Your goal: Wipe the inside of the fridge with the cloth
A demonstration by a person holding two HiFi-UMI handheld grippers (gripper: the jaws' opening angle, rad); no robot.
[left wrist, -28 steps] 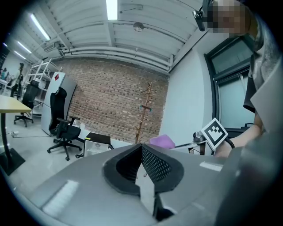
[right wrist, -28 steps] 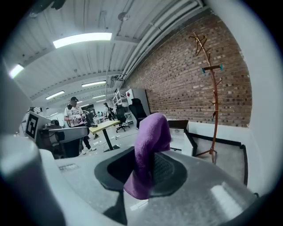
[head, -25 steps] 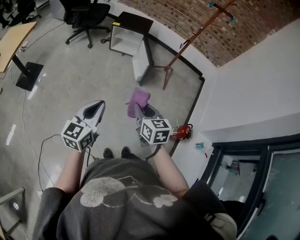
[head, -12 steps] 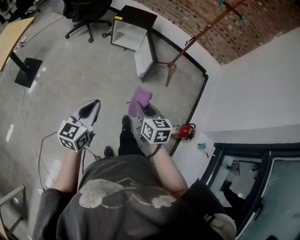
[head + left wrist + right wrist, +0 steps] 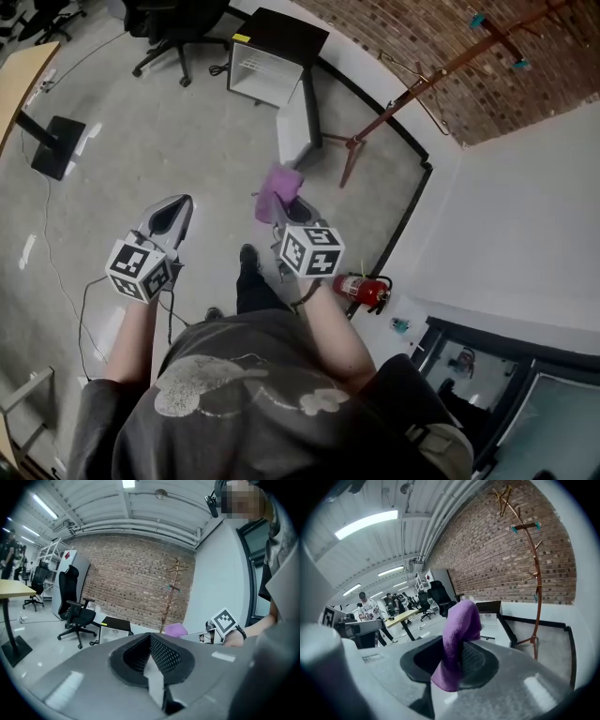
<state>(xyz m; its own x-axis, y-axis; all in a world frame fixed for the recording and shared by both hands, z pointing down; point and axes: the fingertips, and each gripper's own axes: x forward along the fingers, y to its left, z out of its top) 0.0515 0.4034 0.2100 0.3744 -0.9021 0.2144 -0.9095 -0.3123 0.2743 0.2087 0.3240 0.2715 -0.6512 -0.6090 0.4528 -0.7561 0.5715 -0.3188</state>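
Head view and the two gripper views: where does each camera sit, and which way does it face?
Head view: on the person's head, looking steeply down at the floor; shows torso, forearms, left gripper and right gripper.
Left gripper view: on the left gripper, looking along its shut jaws toward the brick wall; shows the right hand.
Right gripper view: on the right gripper, looking along jaws clamping the purple cloth.
Shared: all three show the fridge.

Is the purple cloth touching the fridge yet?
Apart. Head view: the cloth, clamped in the right hand-held gripper, has bare floor between it and the open fridge.
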